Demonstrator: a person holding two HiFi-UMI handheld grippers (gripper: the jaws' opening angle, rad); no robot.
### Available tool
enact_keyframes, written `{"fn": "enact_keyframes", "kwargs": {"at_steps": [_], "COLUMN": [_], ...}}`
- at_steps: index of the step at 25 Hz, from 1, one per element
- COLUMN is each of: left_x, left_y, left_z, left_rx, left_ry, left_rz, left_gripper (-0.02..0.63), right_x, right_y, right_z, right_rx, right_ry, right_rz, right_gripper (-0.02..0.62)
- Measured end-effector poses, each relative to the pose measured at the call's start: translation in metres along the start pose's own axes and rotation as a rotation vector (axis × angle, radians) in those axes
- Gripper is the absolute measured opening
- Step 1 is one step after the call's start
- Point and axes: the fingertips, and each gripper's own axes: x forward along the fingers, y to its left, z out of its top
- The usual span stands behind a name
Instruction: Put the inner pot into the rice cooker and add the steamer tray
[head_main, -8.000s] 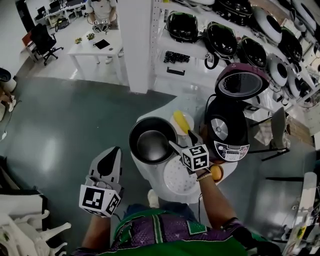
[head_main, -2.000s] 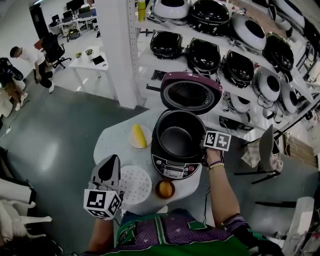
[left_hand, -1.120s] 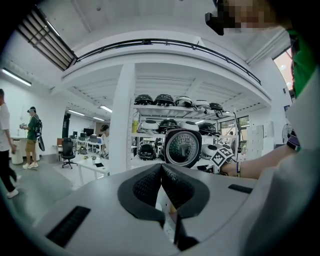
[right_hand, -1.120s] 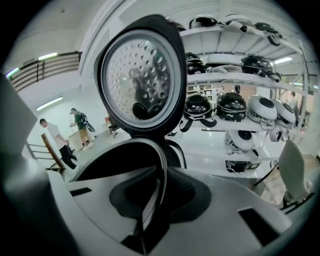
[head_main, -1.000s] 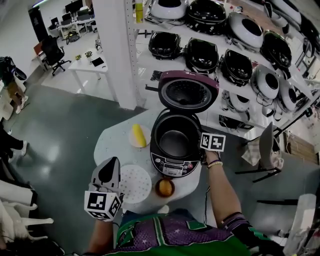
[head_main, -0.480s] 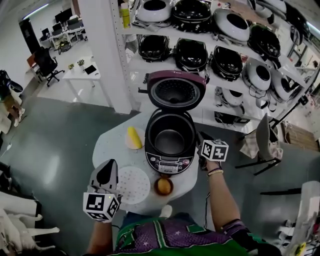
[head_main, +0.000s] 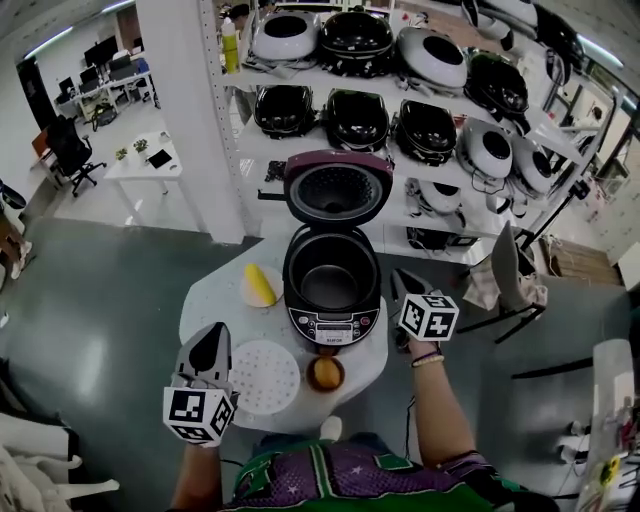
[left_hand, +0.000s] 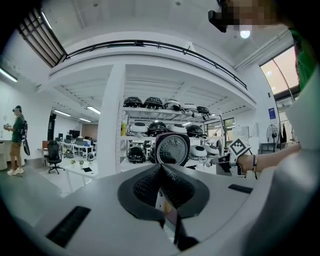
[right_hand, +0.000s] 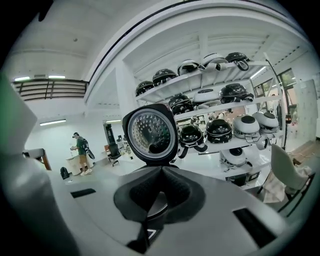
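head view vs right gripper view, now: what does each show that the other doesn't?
Head view only: tray, corn and orange on the table, plus the left gripper.
Right gripper view only: the right gripper seen along its jaws, which have just closed with nothing between them; a standing person far off, whom I can't make out in the head view.
Both: the cooker's open lid, the shelves of cookers, the right gripper itself.
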Motion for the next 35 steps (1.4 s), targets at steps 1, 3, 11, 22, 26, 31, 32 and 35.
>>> {"fn": "enact_keyframes", "kwargs": {"at_steps": [1,3,11,22,26,31,32,35], "left_x": [-0.003,-0.009,-0.038,-0.063,-0.07,-0.078,-0.079,-0.082], "left_y": [0.003,0.009,0.031,0.059,0.067,0.067,0.064,0.055], "left_z": [0.003,0.007,0.016,0.033,0.034,0.035,0.033,0.018], "left_rx": [0.007,0.023,0.016,0.026,0.046,0.062,0.072,0.109], "left_ry": [-0.006,-0.013,-0.029,-0.064,-0.084,-0.094,-0.093,-0.082], "left_rz": [-0.005,-0.014,-0.075,-0.145,-0.172,-0.257,-0.293,-0.389], "left_gripper": [0.021,0.021,0.021,0.023,0.026,0.166,0.207,0.324], "right_x": [-0.008,-0.024,-0.091,-0.159,-0.172,-0.183,-0.185,-0.19], "right_y": [0.007,0.024,0.097,0.197,0.215,0.232,0.236,0.244], "right_z": [0.004,0.014,0.048,0.057,0.048,0.036,0.033,0.02], "right_rx": [-0.005,-0.02,-0.034,0.009,-0.001,0.0,0.002,0.006], "right_ry": [-0.014,-0.047,-0.186,-0.28,-0.289,-0.285,-0.283,-0.273], "right_rz": [-0.002,-0.004,0.001,0.079,0.056,0.036,0.033,0.025], "right_gripper": [0.005,0.005,0.005,0.005,0.005,0.005,0.005,0.005]}}
